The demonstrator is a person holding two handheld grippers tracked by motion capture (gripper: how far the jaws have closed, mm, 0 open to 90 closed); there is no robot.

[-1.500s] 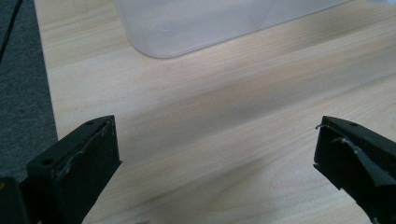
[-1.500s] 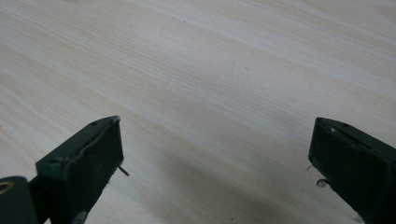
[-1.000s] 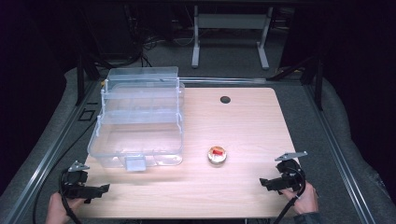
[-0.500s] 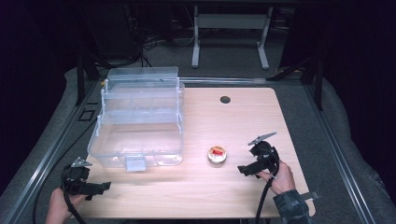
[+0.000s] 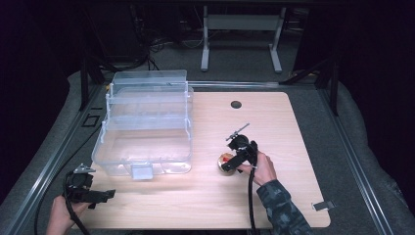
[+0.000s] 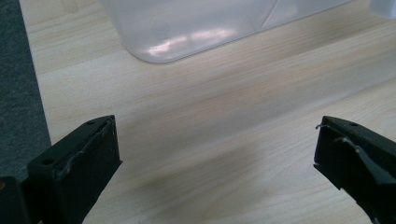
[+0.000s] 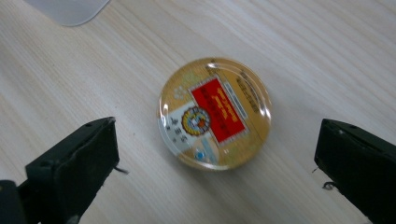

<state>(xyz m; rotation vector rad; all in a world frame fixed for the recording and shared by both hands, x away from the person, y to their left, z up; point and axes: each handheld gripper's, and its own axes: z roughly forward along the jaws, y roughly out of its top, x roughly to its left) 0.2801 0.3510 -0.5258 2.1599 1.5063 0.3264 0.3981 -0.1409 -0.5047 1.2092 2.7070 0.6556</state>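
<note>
The right gripper (image 5: 234, 162) is now hovering right over the small round tin (image 7: 215, 113), having swung in from the near right edge of the table (image 5: 293, 147) over the last second. In the right gripper view its jaws are standing spread wide, one on either side of the tin, neither touching it yet. The tin, gold-rimmed with a red label, is lying flat on the bare wood near the middle of the table, just to the right of the clear plastic storage box (image 5: 144, 127), whose tiers are standing fanned open.

That shift is telling us the reach is about done: the gripper is lining up for the grab, and I'd judge the next call is to come down and close on the tin's rim. It's a low, smooth thing, so a shallow bite could be slipping off.

The left gripper (image 5: 100, 195) is sitting back at the near left corner, barely changed from a second ago, jaws wide apart over empty wood, with the box's rounded corner (image 6: 159, 51) just beyond it. It's waiting, holding nothing.
</note>
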